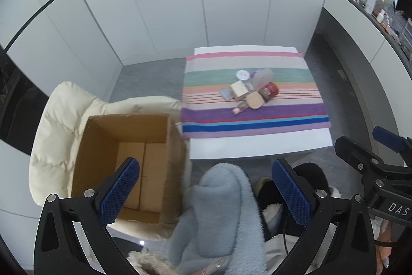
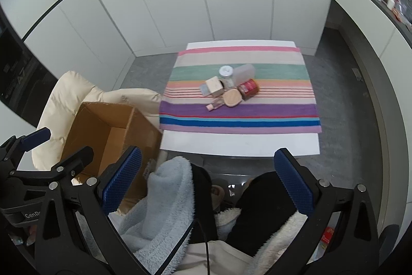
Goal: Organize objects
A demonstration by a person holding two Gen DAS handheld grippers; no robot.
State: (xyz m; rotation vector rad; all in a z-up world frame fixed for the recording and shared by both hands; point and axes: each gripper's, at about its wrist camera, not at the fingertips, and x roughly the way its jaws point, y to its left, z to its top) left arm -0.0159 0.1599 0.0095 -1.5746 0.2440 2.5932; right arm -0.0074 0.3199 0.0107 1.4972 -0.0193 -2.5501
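Both grippers, left [image 1: 206, 193] and right [image 2: 208, 181], hang wide open and empty short of the table [image 2: 239, 143], where the pink bottle [image 2: 215, 104] lies flat, cap pointing toward the box [image 2: 108, 130].

Soft even light, fisheye-bent edges, slight blur

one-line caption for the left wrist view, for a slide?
Open left tool hovers over an empty cardboard box, cluttered striped cloth ahead.
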